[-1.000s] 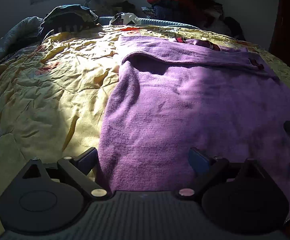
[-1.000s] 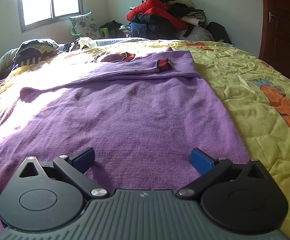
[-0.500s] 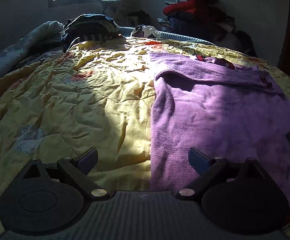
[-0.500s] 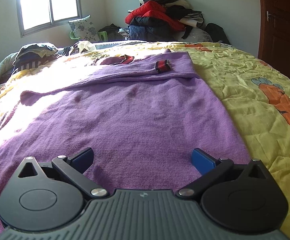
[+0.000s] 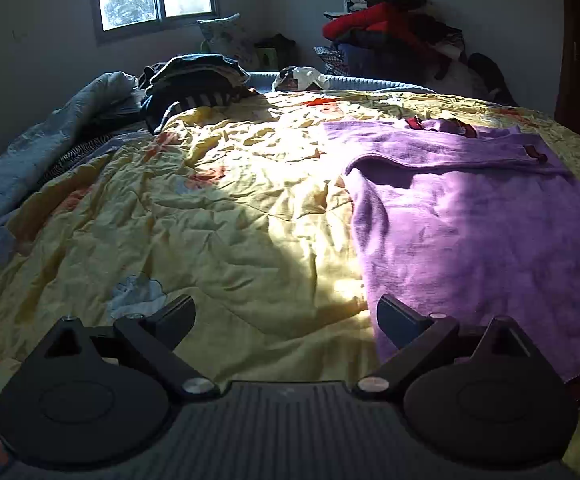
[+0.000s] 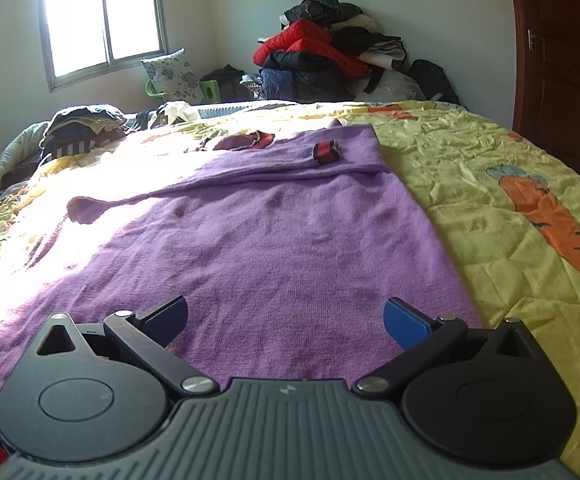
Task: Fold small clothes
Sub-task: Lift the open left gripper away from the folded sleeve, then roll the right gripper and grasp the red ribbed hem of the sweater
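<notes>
A purple knit sweater (image 6: 274, 236) lies flat on the yellow bed quilt (image 6: 502, 200), its sleeve folded across the chest with a red-and-black cuff (image 6: 326, 152). In the left wrist view the sweater (image 5: 478, 232) fills the right side. My left gripper (image 5: 286, 316) is open, low over the quilt at the sweater's left edge, its right finger above the purple hem. My right gripper (image 6: 286, 316) is open just above the sweater's lower part, with nothing between the fingers.
A heap of dark folded clothes (image 5: 194, 80) lies at the bed's far left, with a grey blanket (image 5: 50, 148) beside it. A pile of red and dark garments (image 6: 326, 52) is stacked against the far wall. A brown door (image 6: 562, 60) stands on the right.
My left gripper has swung left, from over the sweater's hem to the quilt at its left edge. The right gripper has barely moved. Both stayed open.
</notes>
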Tool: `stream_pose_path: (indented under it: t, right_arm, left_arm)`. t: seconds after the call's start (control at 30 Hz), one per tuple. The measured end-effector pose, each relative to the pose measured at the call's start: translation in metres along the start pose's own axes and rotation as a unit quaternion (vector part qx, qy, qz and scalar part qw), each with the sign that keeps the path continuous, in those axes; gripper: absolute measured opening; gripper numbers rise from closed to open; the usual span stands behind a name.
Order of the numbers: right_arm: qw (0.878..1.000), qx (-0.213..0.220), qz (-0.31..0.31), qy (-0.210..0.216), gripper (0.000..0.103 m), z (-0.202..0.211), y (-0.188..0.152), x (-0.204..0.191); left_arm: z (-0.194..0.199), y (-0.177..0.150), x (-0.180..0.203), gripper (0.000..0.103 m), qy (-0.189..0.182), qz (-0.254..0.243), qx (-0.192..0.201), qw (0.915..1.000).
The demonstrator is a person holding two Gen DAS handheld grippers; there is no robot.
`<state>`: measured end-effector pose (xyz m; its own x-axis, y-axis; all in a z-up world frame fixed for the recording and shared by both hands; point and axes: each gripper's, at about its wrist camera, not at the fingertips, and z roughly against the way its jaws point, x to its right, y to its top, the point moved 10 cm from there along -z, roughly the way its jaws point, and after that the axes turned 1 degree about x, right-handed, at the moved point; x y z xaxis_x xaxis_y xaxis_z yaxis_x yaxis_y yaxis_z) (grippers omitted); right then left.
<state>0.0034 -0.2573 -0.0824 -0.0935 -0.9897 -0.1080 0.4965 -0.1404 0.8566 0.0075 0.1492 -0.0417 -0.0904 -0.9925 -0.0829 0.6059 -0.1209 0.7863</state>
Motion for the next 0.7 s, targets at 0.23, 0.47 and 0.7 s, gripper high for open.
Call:
stream_pose_path:
  t: [0.23, 0.47, 0.7]
  right_arm:
    - [0.999, 0.027, 0.02, -0.014, 0.103, 0.039, 0.006, 0.019]
    - [0.998, 0.012, -0.051, -0.018, 0.103, 0.049, -0.008, 0.052]
    - [0.998, 0.009, -0.055, -0.035, 0.103, 0.052, -0.015, 0.065]
  left_arm:
    - [-0.016, -0.023, 0.047, 0.098, 0.026, -0.04, -0.015, 0.9987]
    - [-0.023, -0.03, 0.061, 0.098, 0.024, -0.009, -0.025, 0.9994]
    - [-0.025, -0.034, 0.068, 0.098, 0.017, -0.01, -0.03, 0.9994]
